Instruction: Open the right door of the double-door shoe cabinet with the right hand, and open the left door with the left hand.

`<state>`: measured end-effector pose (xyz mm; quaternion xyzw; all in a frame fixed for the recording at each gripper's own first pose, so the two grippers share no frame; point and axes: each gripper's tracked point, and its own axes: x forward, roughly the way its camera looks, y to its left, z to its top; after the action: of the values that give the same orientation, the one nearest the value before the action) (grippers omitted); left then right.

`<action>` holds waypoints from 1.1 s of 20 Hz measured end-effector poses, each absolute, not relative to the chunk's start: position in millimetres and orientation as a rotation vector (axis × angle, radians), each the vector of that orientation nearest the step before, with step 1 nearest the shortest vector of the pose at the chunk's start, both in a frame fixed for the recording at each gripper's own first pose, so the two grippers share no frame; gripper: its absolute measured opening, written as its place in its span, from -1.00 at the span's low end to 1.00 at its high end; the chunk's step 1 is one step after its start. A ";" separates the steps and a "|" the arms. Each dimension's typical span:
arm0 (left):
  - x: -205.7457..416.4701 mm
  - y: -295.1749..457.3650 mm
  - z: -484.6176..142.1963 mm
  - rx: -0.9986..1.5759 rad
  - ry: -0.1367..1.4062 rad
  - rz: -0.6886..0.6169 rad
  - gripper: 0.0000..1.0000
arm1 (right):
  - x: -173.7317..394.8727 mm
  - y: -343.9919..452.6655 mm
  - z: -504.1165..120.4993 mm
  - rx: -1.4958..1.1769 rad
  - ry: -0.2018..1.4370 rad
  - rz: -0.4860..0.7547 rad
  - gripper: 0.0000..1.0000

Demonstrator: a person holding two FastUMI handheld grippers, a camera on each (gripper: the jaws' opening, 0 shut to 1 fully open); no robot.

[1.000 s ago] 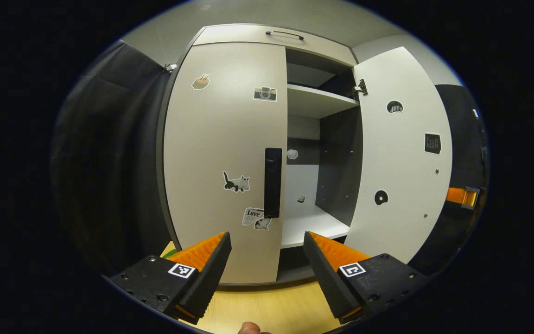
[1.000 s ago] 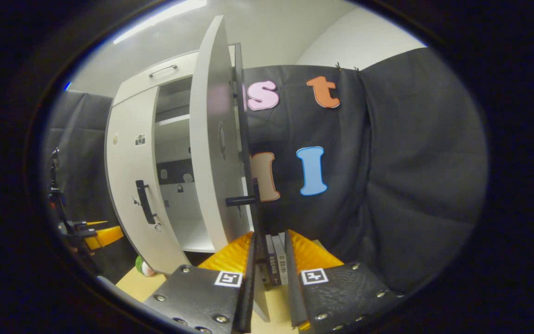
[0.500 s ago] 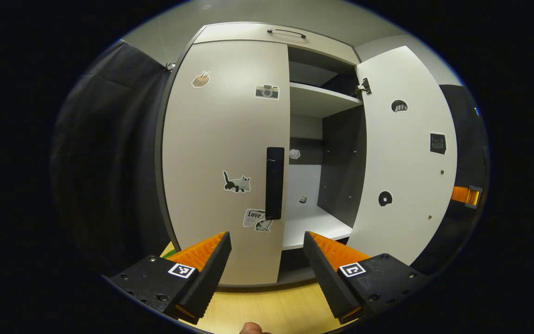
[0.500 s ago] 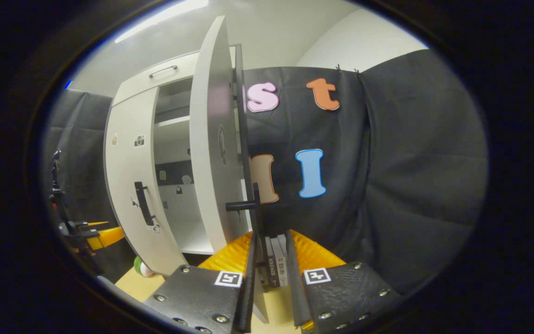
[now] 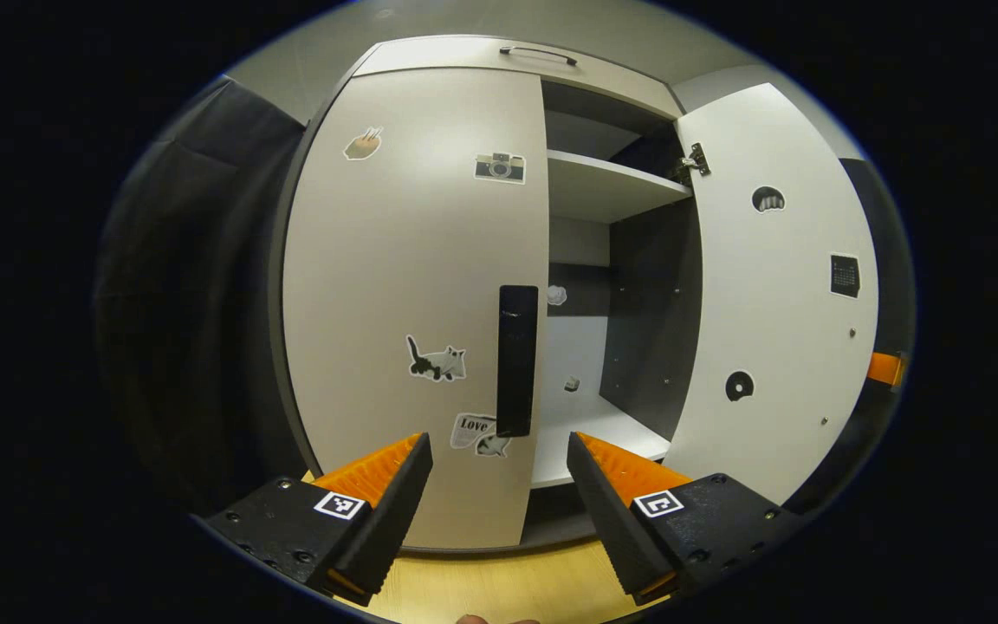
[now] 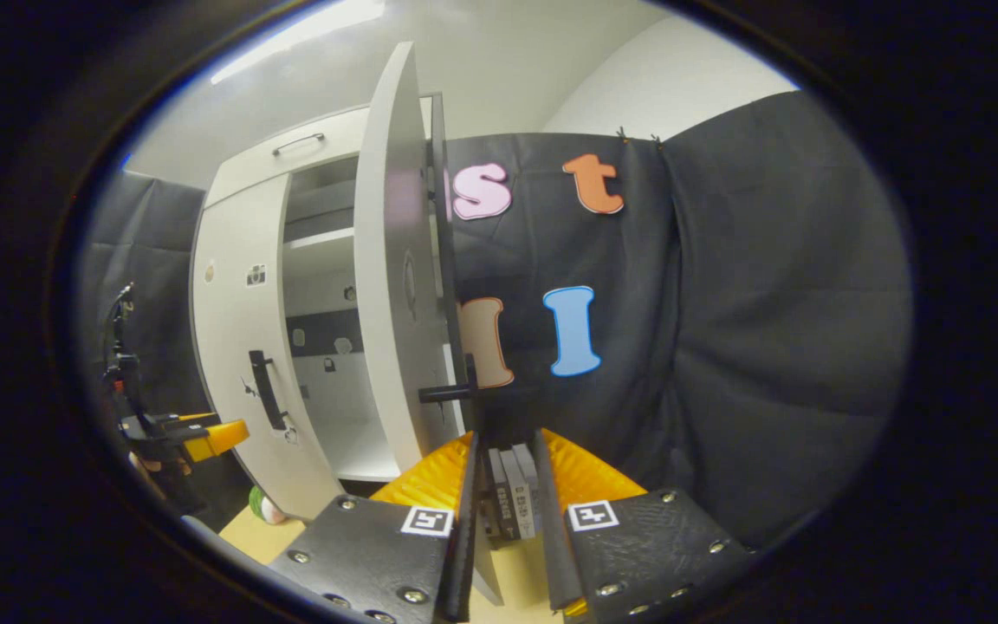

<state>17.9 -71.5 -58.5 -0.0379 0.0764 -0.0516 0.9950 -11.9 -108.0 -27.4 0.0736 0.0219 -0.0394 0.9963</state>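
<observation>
The left gripper (image 5: 499, 485) is spread wide with nothing between its 2 fingers; ahead stands the closed pale left door (image 5: 417, 286) and its black bar handle (image 5: 516, 360). The right gripper (image 6: 503, 511) grips the open white right door's (image 6: 395, 286) black handle (image 6: 464, 392).
</observation>
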 end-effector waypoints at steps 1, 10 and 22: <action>25.3 -71.3 -57.1 -0.070 0.148 -0.101 0.94 | -15.0 -109.4 -26.2 0.142 0.038 -0.086 -0.33; 85.4 -81.4 -49.8 -0.008 0.117 -0.103 0.69 | -36.2 -130.6 -26.3 0.140 0.031 -0.173 -0.33; 103.9 -89.6 -55.0 -0.035 0.147 -0.109 -0.41 | -52.8 -146.6 -29.6 0.185 0.042 -0.232 -0.29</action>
<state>103.9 -89.6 -55.0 -0.0177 0.0734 -0.0545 0.9957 -52.8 -146.6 -29.6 0.0921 0.0211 -0.1157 0.9888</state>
